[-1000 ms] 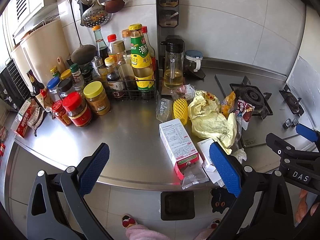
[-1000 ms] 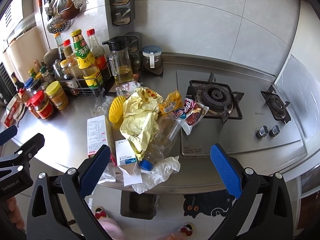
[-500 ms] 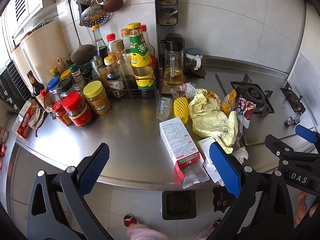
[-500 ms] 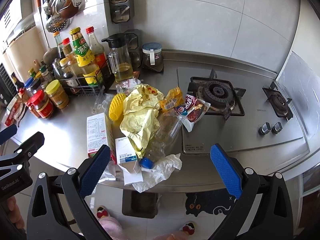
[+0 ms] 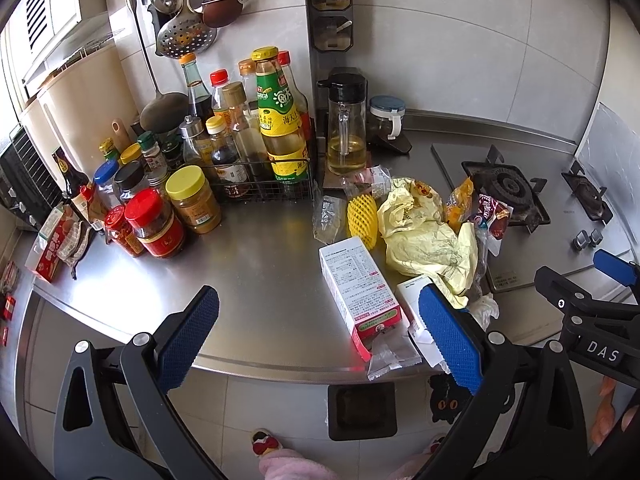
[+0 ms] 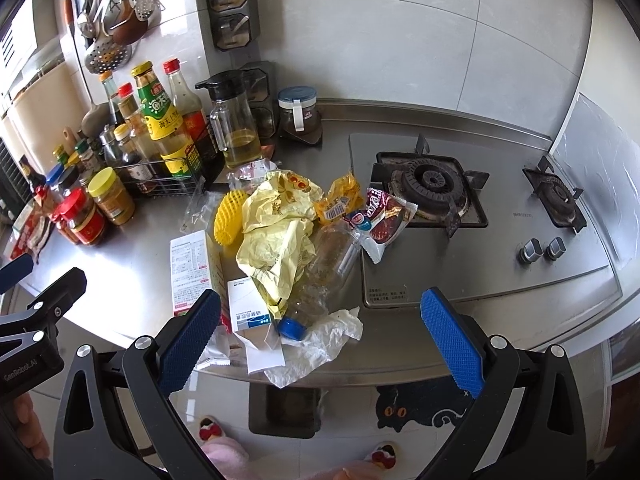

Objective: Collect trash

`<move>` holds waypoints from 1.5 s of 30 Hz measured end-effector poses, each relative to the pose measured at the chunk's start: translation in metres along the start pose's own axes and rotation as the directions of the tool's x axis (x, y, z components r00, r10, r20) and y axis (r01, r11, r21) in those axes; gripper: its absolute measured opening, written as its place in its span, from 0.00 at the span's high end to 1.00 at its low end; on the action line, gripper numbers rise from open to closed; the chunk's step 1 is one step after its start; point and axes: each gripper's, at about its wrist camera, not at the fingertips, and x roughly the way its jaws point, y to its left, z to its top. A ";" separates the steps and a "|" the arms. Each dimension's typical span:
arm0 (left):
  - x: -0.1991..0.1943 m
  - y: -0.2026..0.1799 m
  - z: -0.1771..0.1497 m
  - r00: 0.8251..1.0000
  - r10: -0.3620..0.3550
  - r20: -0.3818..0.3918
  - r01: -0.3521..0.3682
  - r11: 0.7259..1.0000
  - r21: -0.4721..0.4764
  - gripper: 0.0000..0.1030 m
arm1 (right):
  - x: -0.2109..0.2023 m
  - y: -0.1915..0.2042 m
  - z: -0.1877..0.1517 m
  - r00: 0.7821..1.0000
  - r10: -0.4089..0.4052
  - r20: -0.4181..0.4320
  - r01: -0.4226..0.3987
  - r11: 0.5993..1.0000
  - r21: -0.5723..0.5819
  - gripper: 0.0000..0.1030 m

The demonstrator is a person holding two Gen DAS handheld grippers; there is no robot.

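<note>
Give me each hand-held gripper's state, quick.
Left hand-held gripper: open, holding nothing.
Right hand-held gripper: open, holding nothing.

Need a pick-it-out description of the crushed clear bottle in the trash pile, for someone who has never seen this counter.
Start at the gas stove on the steel counter; the trash pile lies just to its left. The clear plastic bottle lies flat under the crumpled yellow bag, pointing at the counter's front edge. It is the only see-through item with a blue cap, resting on a white tissue.

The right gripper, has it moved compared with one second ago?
Yes. The right gripper has drawn slightly back and up: in its view the stove burner and the trash pile sit lower, and more of the floor bin shows.
</note>
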 end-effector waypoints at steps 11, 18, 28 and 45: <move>0.007 -0.003 0.000 1.000 -0.004 -0.015 0.004 1.000 0.001 0.08 | 0.006 -0.004 0.001 1.000 -0.008 -0.006 0.008 1.000 0.012 0.03; 0.014 -0.001 0.001 1.000 -0.011 0.009 0.011 1.000 0.005 0.08 | 0.010 -0.018 0.001 0.999 0.045 0.026 -0.047 0.996 0.076 0.03; 0.049 0.016 -0.009 0.999 -0.054 -0.009 0.053 0.998 -0.039 0.08 | 0.059 -0.053 -0.025 0.995 0.021 -0.096 -0.007 0.990 0.143 0.03; 0.143 -0.006 -0.008 0.977 -0.100 -0.188 0.076 0.989 -0.129 0.21 | 0.112 -0.030 -0.081 0.981 0.098 -0.166 -0.108 0.993 -0.050 0.31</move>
